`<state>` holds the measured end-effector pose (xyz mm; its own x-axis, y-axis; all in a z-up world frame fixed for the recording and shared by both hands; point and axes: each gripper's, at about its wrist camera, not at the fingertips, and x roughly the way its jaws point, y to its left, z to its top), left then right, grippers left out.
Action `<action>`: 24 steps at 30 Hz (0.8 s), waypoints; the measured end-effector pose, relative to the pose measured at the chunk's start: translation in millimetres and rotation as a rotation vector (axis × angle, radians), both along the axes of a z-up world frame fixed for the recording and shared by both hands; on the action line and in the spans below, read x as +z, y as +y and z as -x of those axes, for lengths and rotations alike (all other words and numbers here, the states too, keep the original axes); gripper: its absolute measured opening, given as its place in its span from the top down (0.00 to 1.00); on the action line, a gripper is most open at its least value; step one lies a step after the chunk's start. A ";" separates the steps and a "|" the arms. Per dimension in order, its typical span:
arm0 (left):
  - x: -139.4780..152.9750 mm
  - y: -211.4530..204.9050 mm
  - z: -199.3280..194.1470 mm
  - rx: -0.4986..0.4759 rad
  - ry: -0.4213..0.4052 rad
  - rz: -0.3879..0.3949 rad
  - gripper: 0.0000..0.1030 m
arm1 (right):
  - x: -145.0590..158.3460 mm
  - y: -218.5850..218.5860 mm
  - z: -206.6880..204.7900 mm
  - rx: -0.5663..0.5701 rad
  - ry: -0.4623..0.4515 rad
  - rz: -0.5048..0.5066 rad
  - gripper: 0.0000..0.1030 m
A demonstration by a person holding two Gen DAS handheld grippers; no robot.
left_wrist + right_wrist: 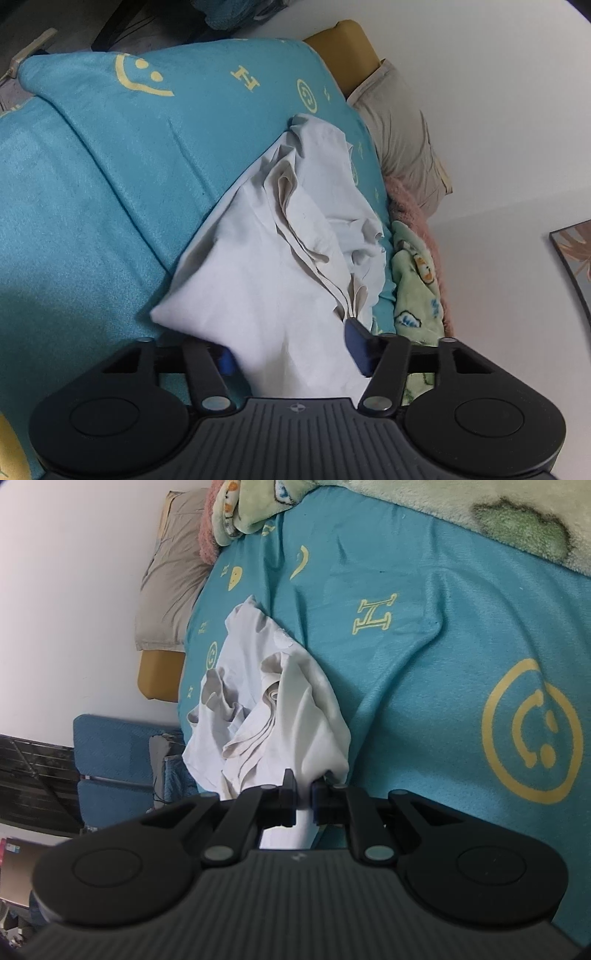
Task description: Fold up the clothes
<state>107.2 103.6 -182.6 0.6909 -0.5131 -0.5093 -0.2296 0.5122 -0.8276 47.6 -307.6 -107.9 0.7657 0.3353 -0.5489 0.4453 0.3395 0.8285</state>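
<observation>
The white garment (280,258), crumpled on the teal blanket (92,184) near the beige pillow (402,136), looks light and floppy, so it's best grabbed by hems: the right gripper (303,797) is clamped on one edge, while the left gripper (291,350) is spread around cloth, not pinching yet.

A: The left wrist camera looks close along its black two-finger left gripper (291,350), angled down at the teal smiley-print bedspread (92,184).

B: The right wrist view faces likewise; both share the crumpled white cotton garment (280,716).
</observation>
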 end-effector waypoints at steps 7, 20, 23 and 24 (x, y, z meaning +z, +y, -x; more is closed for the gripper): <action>-0.7 12.1 4.4 0.013 0.004 0.011 0.83 | 1.0 2.9 0.7 0.006 0.009 0.042 0.90; 35.2 21.1 18.9 -0.008 -0.118 0.001 0.95 | 17.7 2.9 6.1 0.025 -0.060 0.090 0.90; 54.5 22.8 31.4 -0.019 -0.179 -0.019 0.96 | 29.4 3.3 12.2 0.030 -0.094 0.111 0.91; 60.7 23.3 36.1 -0.024 -0.201 -0.029 0.96 | 33.3 3.0 15.4 0.029 -0.107 0.116 0.91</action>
